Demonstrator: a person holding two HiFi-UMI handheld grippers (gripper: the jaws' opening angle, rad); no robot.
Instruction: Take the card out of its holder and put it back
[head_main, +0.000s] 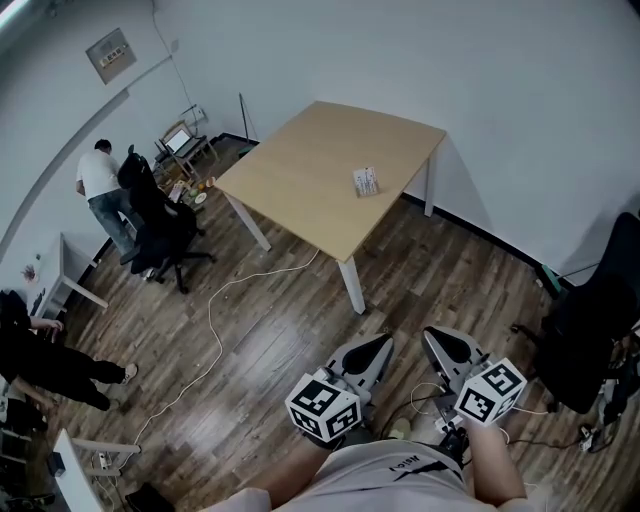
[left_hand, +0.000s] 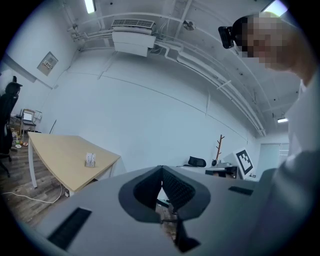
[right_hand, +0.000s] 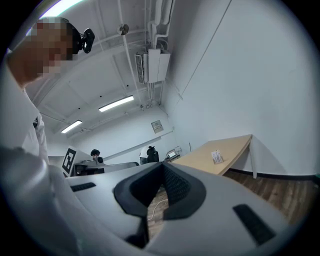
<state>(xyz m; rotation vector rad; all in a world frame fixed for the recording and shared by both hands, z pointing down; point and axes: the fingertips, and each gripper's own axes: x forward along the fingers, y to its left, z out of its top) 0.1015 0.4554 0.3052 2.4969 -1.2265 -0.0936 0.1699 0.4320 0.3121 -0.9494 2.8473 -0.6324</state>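
The card in its small clear holder (head_main: 366, 181) stands on the light wooden table (head_main: 310, 190), far ahead of both grippers. It also shows small as the holder (left_hand: 90, 160) on the table (left_hand: 55, 155) in the left gripper view, and as the holder (right_hand: 217, 157) in the right gripper view. My left gripper (head_main: 384, 341) and right gripper (head_main: 430, 333) are held close to the person's body, low over the wood floor, well short of the table. The left gripper (left_hand: 161, 169) has its jaws together with nothing between them. The right gripper (right_hand: 162, 166) is shut and empty too.
A black office chair (head_main: 160, 228) and a person in a white shirt (head_main: 98, 180) are at the left by a small desk with a laptop (head_main: 180, 140). Another person (head_main: 45, 358) stands at the far left. A white cable (head_main: 214, 325) runs across the floor. A black chair (head_main: 592, 325) stands at the right.
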